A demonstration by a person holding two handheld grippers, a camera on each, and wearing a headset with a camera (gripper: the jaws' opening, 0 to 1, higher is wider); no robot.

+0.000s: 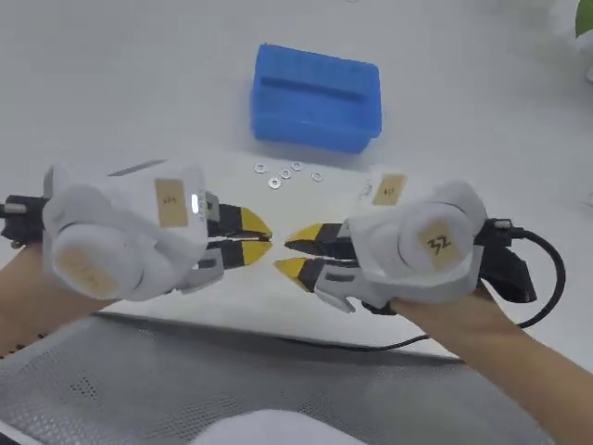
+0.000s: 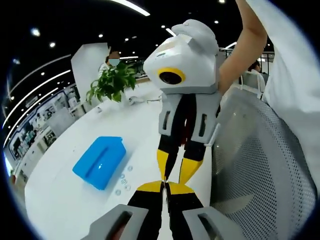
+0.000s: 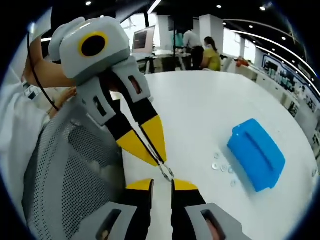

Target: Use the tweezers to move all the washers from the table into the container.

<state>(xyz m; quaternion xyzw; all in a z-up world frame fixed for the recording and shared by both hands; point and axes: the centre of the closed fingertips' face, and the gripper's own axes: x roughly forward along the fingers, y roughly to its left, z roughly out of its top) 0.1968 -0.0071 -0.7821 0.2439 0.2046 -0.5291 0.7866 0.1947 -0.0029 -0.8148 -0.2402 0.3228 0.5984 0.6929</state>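
Left gripper point(image 1: 269, 237): my fingers clenched on tweezers point(image 3: 166, 171). Right gripper point(image 1: 282, 254): fingers released, near the tweezer tips. Washers point(image 1: 283, 172): on worktop point(image 1: 139, 111) beside container point(image 1: 315, 97); I judge the tweezers need squaring before I reach.

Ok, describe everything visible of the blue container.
The blue container is a rectangular, plastic-looking box with rounded corners and a long recess in its top. It stands flat on the white table, slightly askew, just beyond the scattered washers, apart from them. Only the table touches it.
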